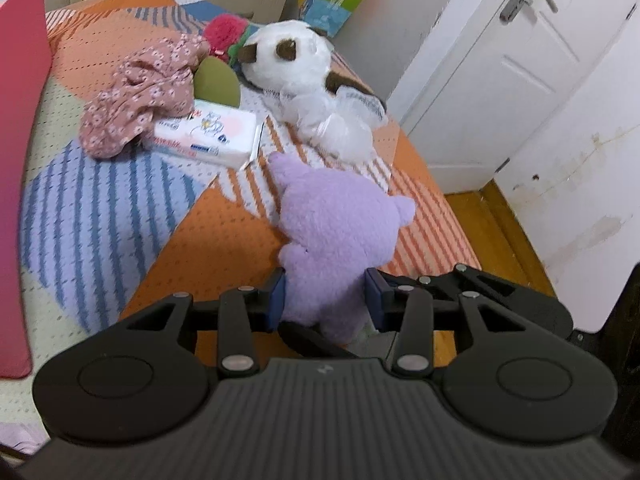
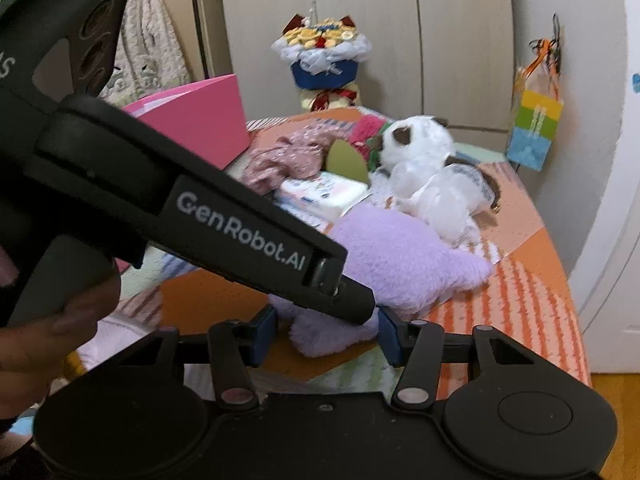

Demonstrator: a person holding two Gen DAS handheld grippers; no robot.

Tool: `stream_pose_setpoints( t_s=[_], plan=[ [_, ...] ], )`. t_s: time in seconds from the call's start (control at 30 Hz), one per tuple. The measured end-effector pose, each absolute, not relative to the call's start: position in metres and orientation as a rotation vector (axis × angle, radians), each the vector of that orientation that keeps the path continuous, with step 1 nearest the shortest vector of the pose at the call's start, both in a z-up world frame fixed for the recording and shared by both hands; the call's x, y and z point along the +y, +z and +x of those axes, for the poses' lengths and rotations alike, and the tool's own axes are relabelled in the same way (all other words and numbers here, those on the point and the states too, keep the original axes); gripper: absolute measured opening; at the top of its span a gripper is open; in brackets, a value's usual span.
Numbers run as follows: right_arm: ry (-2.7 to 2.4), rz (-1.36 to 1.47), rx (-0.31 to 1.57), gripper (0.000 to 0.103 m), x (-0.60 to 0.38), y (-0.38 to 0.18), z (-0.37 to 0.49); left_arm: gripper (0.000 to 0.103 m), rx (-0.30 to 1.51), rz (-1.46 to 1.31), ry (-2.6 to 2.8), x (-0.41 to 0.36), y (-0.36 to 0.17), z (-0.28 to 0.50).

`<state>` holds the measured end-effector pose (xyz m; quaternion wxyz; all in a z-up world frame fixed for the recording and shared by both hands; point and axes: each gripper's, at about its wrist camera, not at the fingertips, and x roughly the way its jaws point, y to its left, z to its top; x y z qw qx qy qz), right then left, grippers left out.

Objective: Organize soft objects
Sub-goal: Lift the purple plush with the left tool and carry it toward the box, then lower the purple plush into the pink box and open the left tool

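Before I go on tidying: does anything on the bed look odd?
Yes: both grippers are at the purple plush, the left gripper clamped on it, the right gripper straddling one limb. A tissue pack lies among the soft things.

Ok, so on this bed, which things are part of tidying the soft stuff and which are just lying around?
Part of the job:
- purple plush, held by left gripper and right gripper
- white plush dog
- floral cloth
- red plush

Just lying about:
- tissue pack
- pink box
- hanging paper bag
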<state>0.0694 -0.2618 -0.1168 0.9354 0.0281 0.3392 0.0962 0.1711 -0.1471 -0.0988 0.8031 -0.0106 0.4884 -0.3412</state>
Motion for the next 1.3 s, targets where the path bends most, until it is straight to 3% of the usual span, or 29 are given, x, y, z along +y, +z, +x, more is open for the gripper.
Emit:
stream_pose_setpoints(
  t_s=[0.53, 1.3],
  plan=[
    [0.333, 0.014, 0.807, 0.057, -0.233, -0.078, 0.059, 0.04, 1.103, -0.033, -0.73, -0.102, -0.063, 0.142],
    [0.621, -0.222, 0.819, 0.055, -0.133, -0.001, 0.028, 0.04, 1.012, -0.078, -0.616, 0.014, 0.005, 0.076]
  ],
)
